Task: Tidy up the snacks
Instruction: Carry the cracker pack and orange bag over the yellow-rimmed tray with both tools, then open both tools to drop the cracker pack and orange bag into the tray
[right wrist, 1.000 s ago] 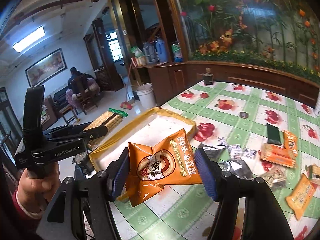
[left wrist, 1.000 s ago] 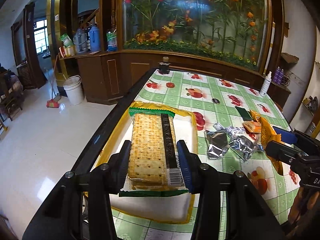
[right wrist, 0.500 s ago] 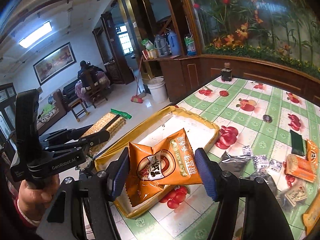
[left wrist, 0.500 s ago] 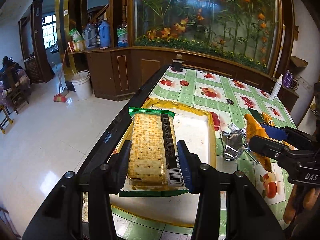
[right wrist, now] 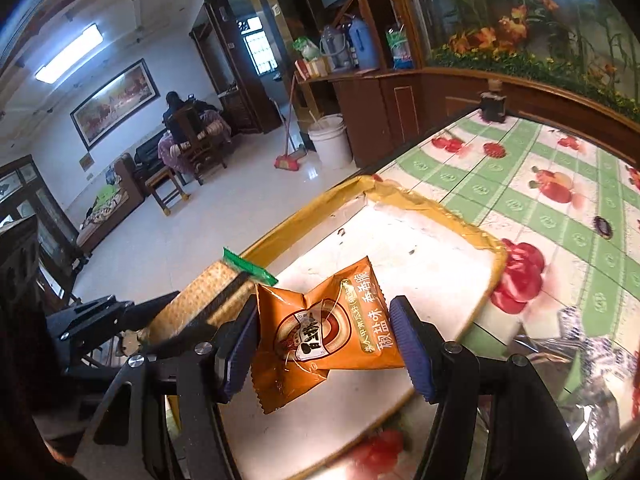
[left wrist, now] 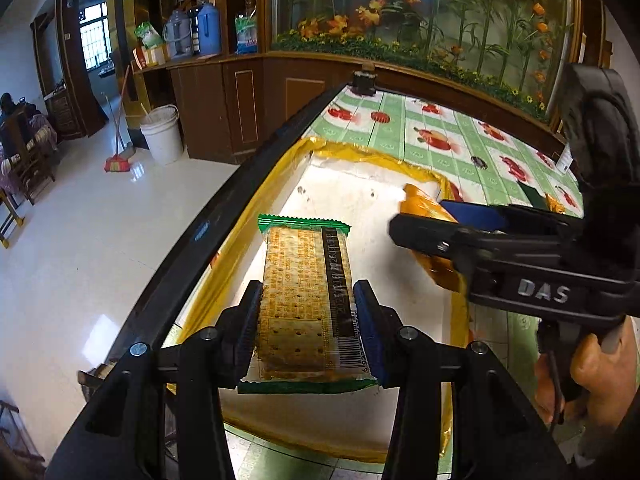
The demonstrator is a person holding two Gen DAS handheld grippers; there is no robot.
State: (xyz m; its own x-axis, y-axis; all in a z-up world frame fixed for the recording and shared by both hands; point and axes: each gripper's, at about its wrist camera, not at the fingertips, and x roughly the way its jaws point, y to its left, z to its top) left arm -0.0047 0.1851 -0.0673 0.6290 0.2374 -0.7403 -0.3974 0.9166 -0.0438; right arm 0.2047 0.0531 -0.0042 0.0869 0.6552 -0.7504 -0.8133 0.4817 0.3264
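My left gripper (left wrist: 307, 332) is shut on a clear cracker pack with green ends (left wrist: 306, 292), held above the near left part of a white tray with a gold rim (left wrist: 360, 160). My right gripper (right wrist: 323, 344) is shut on an orange snack bag (right wrist: 320, 328), held above the same tray (right wrist: 432, 204). In the left wrist view the right gripper (left wrist: 460, 228) reaches in from the right over the tray with the orange bag (left wrist: 424, 208). In the right wrist view the cracker pack (right wrist: 208, 292) sits just left of the orange bag.
The tray lies at the left edge of a table with a green checked fruit-print cloth (left wrist: 440, 120). Silver foil wrappers (right wrist: 568, 344) lie right of the tray. A dark jar (left wrist: 363, 80) stands at the table's far end. A wooden cabinet is behind.
Both grippers have moved left and forward over the tray, still holding their packs. The right gripper has come close beside the left one.
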